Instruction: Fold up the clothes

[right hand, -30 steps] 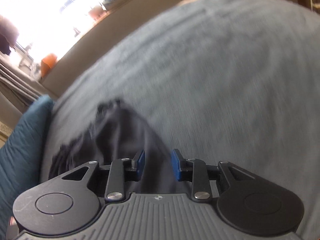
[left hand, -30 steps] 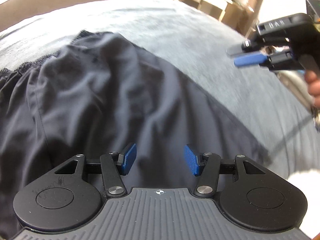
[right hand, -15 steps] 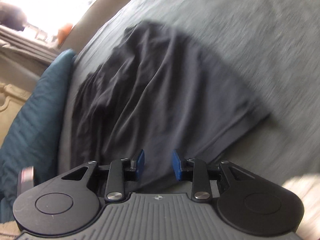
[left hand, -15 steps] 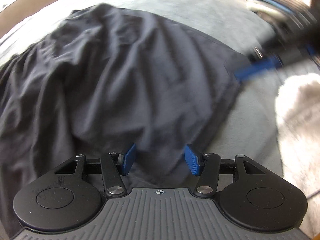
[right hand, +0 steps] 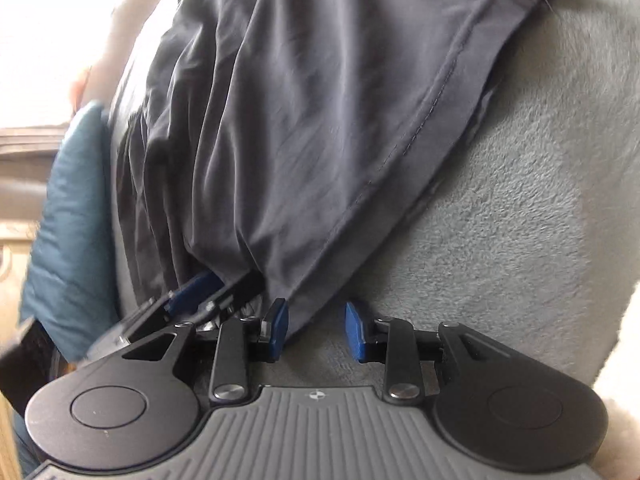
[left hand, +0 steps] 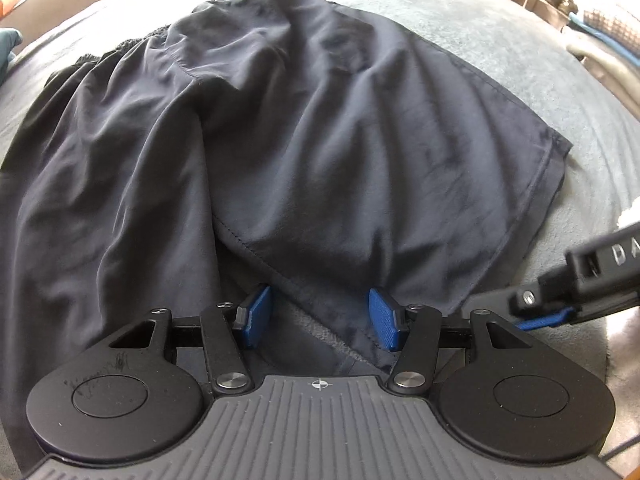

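Two hems awaiting grips: grey plush blanket (left hand: 460, 12) filling both frames, dark navy thin-fabric shorts (left hand: 280, 140) sprawling centre. Probably reaching to fold; pinching next. Left gripper (left hand: 322, 317) spread, straddling lower-centre hem; right gripper (right hand: 316, 331) spread, corner brushing one pad.

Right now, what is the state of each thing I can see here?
shorts: dark, spread out wrinkled on the blanket, not folded
blanket: grey, fleecy, lying under the shorts
left gripper: open, over the hem
right gripper: open, at the hem corner
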`<control>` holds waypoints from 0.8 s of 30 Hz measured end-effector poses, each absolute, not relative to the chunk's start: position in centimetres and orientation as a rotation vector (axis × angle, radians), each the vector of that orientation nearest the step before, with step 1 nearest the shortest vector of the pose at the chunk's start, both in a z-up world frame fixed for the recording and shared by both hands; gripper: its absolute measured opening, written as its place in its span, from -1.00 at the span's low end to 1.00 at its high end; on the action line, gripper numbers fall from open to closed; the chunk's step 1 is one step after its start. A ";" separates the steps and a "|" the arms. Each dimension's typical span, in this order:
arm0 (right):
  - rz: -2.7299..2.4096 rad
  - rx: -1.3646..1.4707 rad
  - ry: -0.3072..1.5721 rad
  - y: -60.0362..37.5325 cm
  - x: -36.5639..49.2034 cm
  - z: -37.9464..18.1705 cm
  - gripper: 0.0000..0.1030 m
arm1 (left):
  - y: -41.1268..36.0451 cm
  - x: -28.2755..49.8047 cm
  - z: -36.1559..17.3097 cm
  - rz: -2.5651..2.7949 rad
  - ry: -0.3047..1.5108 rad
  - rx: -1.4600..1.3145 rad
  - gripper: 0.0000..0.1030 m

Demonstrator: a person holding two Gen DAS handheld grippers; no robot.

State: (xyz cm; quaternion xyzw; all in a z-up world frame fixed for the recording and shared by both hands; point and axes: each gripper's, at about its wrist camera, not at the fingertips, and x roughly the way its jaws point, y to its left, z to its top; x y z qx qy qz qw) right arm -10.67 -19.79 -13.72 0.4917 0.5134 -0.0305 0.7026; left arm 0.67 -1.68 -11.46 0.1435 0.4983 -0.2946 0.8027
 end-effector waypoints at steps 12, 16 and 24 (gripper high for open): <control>-0.082 0.907 1.034 -19.8 -11.0 -12.4 -0.96 | -1.4 -0.6 -11.0 -0.641 1.050 0.324 0.04; -0.102 0.851 1.053 -20.9 -11.6 -11.4 -0.97 | -1.4 -0.4 -10.9 -0.640 1.042 0.334 0.04; -0.141 0.836 1.127 -21.8 -13.0 -11.7 -1.00 | -1.5 -0.4 -11.2 -0.644 1.033 0.348 0.04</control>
